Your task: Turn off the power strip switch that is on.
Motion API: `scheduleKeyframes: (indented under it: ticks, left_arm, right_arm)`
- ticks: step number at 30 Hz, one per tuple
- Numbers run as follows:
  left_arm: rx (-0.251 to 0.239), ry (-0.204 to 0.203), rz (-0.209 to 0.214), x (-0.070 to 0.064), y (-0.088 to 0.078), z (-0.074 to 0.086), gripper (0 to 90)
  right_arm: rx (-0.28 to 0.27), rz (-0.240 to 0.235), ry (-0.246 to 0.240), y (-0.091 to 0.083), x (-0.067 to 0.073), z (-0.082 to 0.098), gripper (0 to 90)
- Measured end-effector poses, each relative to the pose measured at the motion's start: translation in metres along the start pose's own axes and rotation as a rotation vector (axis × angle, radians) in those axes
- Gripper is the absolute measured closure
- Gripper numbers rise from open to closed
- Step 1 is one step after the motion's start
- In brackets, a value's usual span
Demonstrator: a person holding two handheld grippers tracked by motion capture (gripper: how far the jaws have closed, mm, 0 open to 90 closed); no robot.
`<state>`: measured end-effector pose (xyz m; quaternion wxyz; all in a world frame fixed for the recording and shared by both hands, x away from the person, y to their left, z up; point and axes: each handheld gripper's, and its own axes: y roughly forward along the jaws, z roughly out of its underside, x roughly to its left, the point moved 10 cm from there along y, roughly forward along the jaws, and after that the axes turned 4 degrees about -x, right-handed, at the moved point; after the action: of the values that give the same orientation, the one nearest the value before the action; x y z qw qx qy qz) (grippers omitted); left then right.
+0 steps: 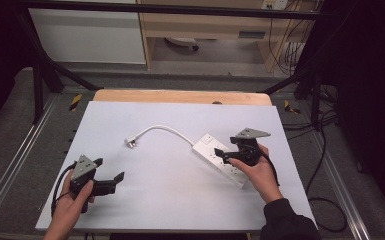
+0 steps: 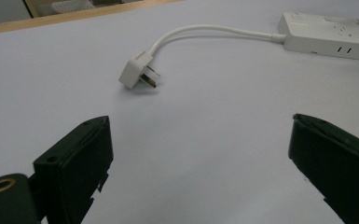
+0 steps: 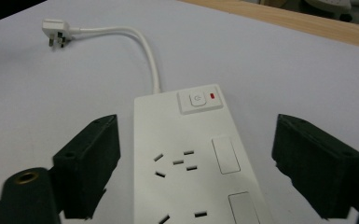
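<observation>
A white power strip lies flat at the right of the white table top, with a power button and a small red mark at its far end. Its white cable curves left to a white plug lying on its side. My right gripper hovers over the strip, jaws open and straddling its width. My left gripper is open at the near left, holding nothing; the plug lies ahead of it and the strip farther to its right.
The white sheet covers a wooden table whose bare far edge shows. Black frame bars, cables on the floor and a wooden cabinet lie beyond the table.
</observation>
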<state>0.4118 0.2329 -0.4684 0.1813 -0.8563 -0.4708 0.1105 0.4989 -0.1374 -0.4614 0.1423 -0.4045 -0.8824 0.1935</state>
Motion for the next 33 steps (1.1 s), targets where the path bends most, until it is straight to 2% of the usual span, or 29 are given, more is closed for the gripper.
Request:
scheduleKeyframes:
  ticks: [2,5,16,23,28,30,33]
  left_arm:
    - [0.000,-0.001,0.000,0.000,0.000,0.000,6.2]
    - [0.002,-0.001,0.000,0.000,0.000,0.000,6.2]
    - [-0.003,-0.005,0.001,0.000,-0.002,0.000,6.2]
    - [-0.010,-0.021,-0.009,-0.001,-0.006,-0.001,5.9]
    - [-0.021,-0.030,-0.016,0.000,-0.012,-0.001,5.9]
    - [-0.026,-0.042,-0.010,-0.001,-0.013,-0.001,5.9]
    - [-0.034,-0.049,-0.007,-0.002,-0.016,-0.001,5.8]
  right_arm:
    - [-0.009,0.022,-0.002,0.000,-0.001,-0.002,6.6]
    - [-0.020,0.028,0.010,-0.002,-0.001,-0.004,2.5]
    - [-0.091,0.058,0.001,-0.015,-0.005,-0.017,3.1]
    - [-0.166,0.100,0.033,-0.027,-0.014,-0.028,5.4]
    - [-0.169,0.132,0.026,-0.038,-0.020,-0.032,1.8]
    - [-0.178,0.132,0.030,-0.043,-0.019,-0.034,1.8]
    - [-0.193,0.115,0.009,-0.051,-0.017,-0.036,1.7]
